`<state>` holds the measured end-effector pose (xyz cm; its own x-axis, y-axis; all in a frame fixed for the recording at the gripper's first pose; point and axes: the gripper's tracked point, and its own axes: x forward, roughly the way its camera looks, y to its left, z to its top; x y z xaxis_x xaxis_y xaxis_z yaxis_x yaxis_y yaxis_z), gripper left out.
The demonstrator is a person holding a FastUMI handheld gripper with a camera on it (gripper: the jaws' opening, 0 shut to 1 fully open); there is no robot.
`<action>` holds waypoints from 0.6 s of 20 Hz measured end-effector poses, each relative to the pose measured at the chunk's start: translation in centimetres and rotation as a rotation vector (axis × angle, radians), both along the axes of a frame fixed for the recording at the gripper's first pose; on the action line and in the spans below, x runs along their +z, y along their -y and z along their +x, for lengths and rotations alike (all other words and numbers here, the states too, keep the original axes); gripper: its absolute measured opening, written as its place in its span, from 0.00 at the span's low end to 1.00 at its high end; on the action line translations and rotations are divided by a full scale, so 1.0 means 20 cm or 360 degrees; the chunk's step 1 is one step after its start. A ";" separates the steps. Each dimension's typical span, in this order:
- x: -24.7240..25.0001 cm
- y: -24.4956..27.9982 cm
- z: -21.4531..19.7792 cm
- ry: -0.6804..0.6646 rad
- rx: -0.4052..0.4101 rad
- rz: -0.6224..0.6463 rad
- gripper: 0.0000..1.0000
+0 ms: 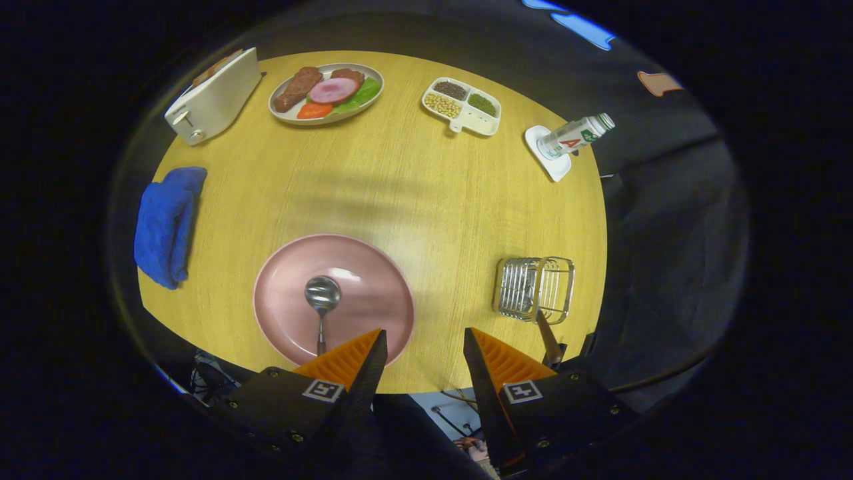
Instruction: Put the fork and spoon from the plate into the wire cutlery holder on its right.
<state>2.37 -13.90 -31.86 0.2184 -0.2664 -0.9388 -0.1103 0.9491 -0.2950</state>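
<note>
Spoon (322,303) lies on the pink plate (373,267), bowl at the plate's middle and handle running back toward the fingers, its end hidden behind the left one. It looks like thin polished metal: light, stiff and probably slippery, so the flat handle seems the better place to pinch than the rounded bowl. A brown handle (548,339), likely the fork's, already leans out of the wire cutlery holder (534,288), which stands to the plate's right near the table's (400,193) near edge. The gripper (423,347) hangs above that edge with its fingers spread wide and nothing between them. Bare wood separates plate and holder, so the carry across looks unobstructed, though the holder sits close to the drop-off. A folded blue cloth (165,227), a toaster (214,97), a plate of food (326,92), a divided dish (463,105) and a tipped bottle (574,135) sit well apart.
</note>
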 end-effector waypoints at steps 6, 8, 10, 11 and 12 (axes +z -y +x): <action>-0.15 -0.20 -0.09 -0.0049 0.0058 0.0072 0.72; -0.21 -0.24 -0.11 -0.0062 0.0068 0.0102 0.72; -0.26 -0.27 -0.14 -0.0085 0.0076 0.0123 0.72; -0.29 -0.28 -0.15 -0.0095 0.0077 0.0133 0.72; -0.32 -0.30 -0.16 -0.0103 0.0075 0.0148 0.72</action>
